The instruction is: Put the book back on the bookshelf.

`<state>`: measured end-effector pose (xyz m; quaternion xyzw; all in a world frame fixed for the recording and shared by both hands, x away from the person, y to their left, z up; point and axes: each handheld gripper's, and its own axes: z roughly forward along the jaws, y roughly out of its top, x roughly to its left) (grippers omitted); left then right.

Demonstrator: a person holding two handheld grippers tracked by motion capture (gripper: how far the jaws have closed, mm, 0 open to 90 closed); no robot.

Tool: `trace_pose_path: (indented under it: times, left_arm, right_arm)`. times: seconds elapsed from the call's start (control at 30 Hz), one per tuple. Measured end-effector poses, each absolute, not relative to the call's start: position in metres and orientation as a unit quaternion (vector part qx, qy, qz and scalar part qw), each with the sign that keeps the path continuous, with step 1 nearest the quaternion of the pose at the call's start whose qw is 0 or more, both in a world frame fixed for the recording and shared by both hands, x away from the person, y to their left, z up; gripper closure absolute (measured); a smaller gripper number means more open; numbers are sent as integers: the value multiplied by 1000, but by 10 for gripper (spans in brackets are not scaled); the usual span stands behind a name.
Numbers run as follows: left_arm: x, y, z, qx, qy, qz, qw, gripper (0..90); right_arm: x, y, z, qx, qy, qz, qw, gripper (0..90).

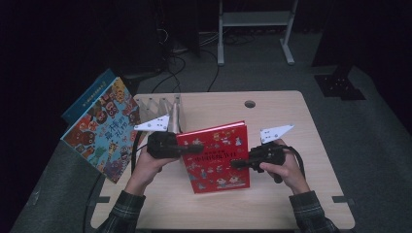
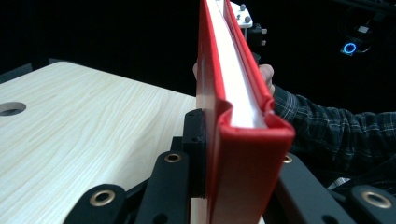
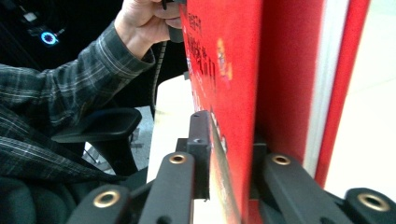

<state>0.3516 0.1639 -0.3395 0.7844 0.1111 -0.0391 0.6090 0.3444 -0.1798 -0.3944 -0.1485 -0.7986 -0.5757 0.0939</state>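
High view: the red book (image 1: 216, 156) is held over the middle of the wooden table (image 1: 272, 204), cover up, tilted so its far edge sits higher. The left gripper (image 1: 197, 147) grips the book's left edge and the right gripper (image 1: 236, 164) bites its right edge, each in a hand with a plaid sleeve. In the left gripper view the jaws press on both covers of the red book (image 2: 243, 140) near its spine. In the right gripper view the jaws stand on either side of the red book (image 3: 243, 93), against its covers. Left of the red book, a blue picture book (image 1: 99, 127) leans beside a wooden rack (image 1: 158, 108).
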Motion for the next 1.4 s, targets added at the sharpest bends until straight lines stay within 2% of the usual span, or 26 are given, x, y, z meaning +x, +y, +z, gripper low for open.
trace_pose_path:
  times: [0.27, 0.4, 0.6, 0.7, 0.73, 1.0, 1.17, 1.4]
  left_arm:
    - [349, 166, -333, 791, 116, -18, 600, 788]
    - [347, 170, -331, 791, 129, 2, 597, 794]
    - [344, 185, -325, 789, 155, 28, 594, 795]
    - [340, 198, -320, 786, 170, 43, 592, 795]
    - [339, 201, -319, 786, 174, 48, 591, 795]
    - [327, 243, -309, 775, 211, 83, 590, 795]
    - [317, 269, -303, 766, 233, 106, 590, 795]
    - [308, 300, -297, 753, 267, 159, 580, 794]
  right_arm:
    - [348, -192, -401, -159, -794, -581, 88, 698]
    - [349, -203, -407, -176, -794, -577, 73, 631]
    - [351, -226, -420, -255, -797, -547, -13, 476]
    - [354, -233, -432, -307, -804, -506, -65, 453]
    - [356, -236, -436, -328, -802, -493, -75, 417]
    - [368, -250, -470, -414, -803, -402, -147, 307]
    - [375, -254, -486, -442, -810, -354, -156, 311]
    - [378, -260, -496, -459, -800, -342, -183, 312]
